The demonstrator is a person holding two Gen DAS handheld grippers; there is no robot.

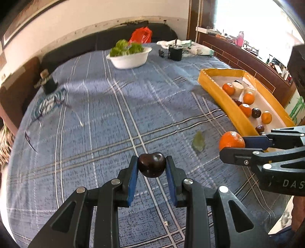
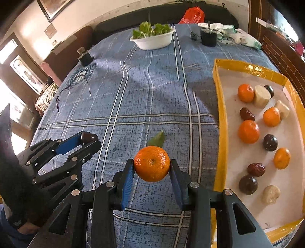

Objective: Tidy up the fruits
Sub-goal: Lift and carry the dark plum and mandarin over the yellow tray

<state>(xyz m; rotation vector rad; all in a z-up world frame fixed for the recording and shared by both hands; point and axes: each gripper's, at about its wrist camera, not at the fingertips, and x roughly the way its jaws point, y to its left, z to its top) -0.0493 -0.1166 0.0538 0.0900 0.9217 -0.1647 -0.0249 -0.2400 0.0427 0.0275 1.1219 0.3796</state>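
Note:
My left gripper [image 1: 151, 166] is shut on a small dark purple fruit [image 1: 151, 167], held above the blue plaid cloth. It shows in the right wrist view too, as the left gripper [image 2: 88, 138] with the dark fruit [image 2: 87, 137] at its tips. My right gripper [image 2: 152, 167] is shut on a tangerine [image 2: 152, 163], a short way left of the yellow tray [image 2: 221, 145]. From the left wrist view, the right gripper [image 1: 233, 144] and its tangerine [image 1: 231, 140] hang beside the tray [image 1: 215, 89]. The tray holds several tangerines, dark fruits, red dates and pale pieces.
A loose green leaf [image 2: 157, 140] lies on the cloth just beyond the tangerine. A white bowl of greens [image 2: 153, 39], a black cup [image 2: 208, 38], a red bag [image 2: 192, 15] and white cloths sit at the far end. Eyeglasses [image 2: 73, 91] and a small black stand [image 2: 84, 56] lie at left.

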